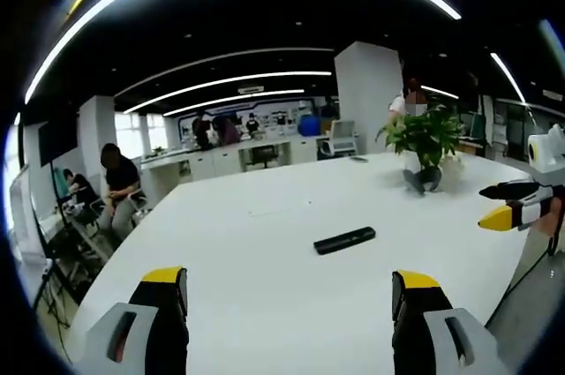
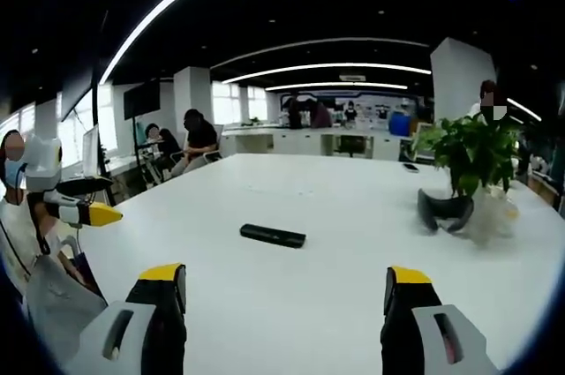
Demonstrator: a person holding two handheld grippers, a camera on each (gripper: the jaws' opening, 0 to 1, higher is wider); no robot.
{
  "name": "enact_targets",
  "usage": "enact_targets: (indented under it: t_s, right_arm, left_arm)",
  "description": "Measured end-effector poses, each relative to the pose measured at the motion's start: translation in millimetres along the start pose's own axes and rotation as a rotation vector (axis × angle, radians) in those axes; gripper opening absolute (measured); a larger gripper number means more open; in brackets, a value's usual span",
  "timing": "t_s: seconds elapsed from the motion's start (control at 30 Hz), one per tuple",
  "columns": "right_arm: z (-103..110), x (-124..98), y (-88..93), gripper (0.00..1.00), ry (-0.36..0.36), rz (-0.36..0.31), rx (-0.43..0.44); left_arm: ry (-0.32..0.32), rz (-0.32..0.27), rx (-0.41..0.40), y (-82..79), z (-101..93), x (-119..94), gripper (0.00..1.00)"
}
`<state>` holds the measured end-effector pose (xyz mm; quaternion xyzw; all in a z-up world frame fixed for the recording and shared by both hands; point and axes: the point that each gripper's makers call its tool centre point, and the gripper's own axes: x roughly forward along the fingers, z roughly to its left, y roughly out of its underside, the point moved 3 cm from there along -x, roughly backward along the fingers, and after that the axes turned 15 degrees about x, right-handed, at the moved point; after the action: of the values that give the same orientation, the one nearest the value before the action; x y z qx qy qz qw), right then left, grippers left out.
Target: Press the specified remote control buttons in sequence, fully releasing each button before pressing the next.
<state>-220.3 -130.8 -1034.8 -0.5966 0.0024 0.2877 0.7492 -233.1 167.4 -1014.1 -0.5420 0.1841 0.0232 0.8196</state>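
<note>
a plant (image 1: pixel 426 138) stands on the white table (image 1: pixel 265 216), a dark headset (image 2: pixel 444 211) beside it; people sit behind.

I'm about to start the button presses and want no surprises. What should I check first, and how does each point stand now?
1. Remote control in view, lying flat on the white table: ok.
2. Left gripper open, holding nothing: ok.
3. Right gripper open, holding nothing: ok.
4. Table between both grippers and remote free of obstacles: ok.
5. Potted plant well apart from the remote: ok.
6. Button side facing up, target buttons legible: cannot tell.
</note>
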Motion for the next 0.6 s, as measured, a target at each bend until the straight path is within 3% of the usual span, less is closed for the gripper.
enact_targets:
  t_s: [0.6]
  right_arm:
    - [6.1, -0.8, -4.4, 0.94, -0.014, -0.010, -0.017]
  left_arm:
    - [0.006, -0.003, -0.024, 0.8, -1.2, -3.8, 1.00]
